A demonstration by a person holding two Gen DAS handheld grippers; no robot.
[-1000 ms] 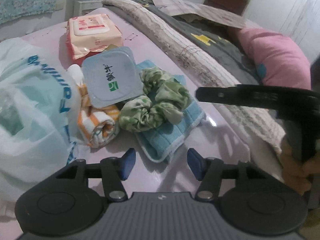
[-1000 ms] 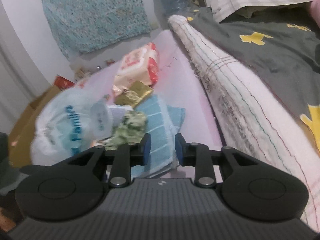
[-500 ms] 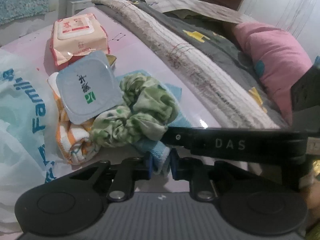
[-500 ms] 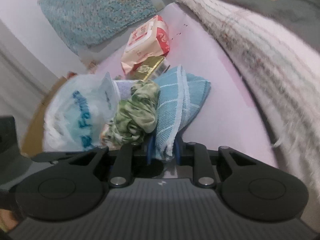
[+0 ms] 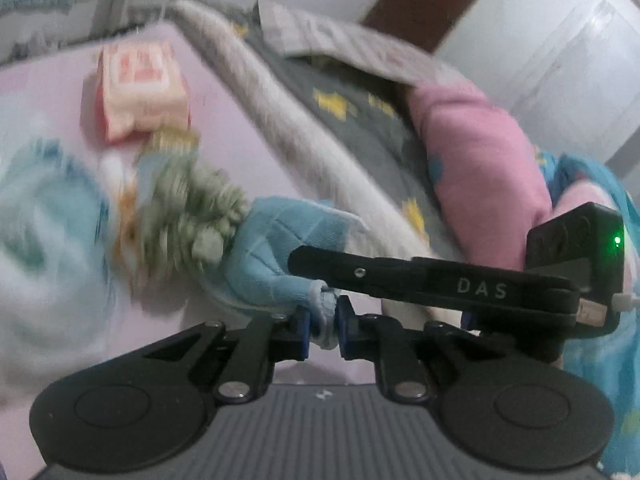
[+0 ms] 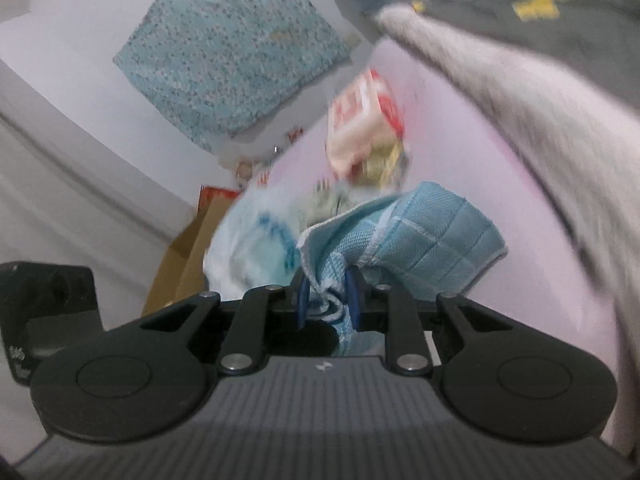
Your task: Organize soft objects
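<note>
Both grippers, left [image 5: 322,326] & right [image 6: 329,300], w/ fingers clamped on blue towel [image 6: 432,236] edge: light, floppy, sags btwn grips, so pinch hems/corners, not middle.

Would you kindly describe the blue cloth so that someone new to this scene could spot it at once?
Start at the pale pink surface beside the grey bedding. Near its front edge, both grippers are shut on the light blue towel, with the left gripper and right gripper pinching its bunched edge. Unlike the green scrunchie beside it, it has a woven grid pattern.
</note>
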